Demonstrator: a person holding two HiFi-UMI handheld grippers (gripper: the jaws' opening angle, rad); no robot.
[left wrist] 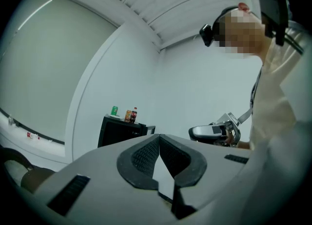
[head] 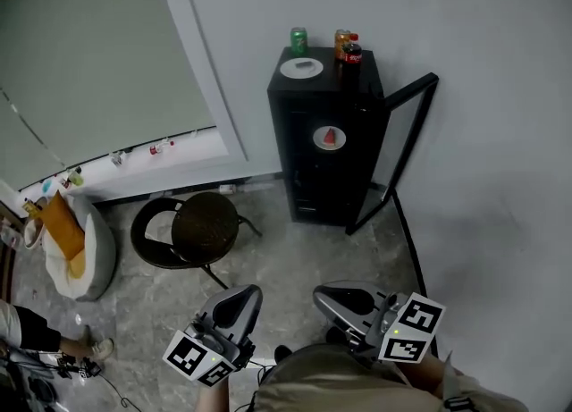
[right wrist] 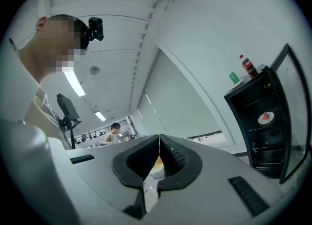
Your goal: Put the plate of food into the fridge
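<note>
Far across the floor [head: 295, 263] the fridge [head: 299, 169] is standing door-open, plate of food [head: 329, 138] sitting on its upper shelf, straight ahead of left tool [head: 248, 294] and right tool [head: 322, 296], both hanging closed, empty, right looking nearer.

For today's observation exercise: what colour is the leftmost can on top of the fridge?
The can is green; the head view shows it best.

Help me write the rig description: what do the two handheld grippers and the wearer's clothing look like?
Both the left gripper and right gripper have smooth, rounded grey shells with black trim. Each carries a white cube printed with black square markers. Their pads are black and ribbed. The person wears a beige top.
</note>
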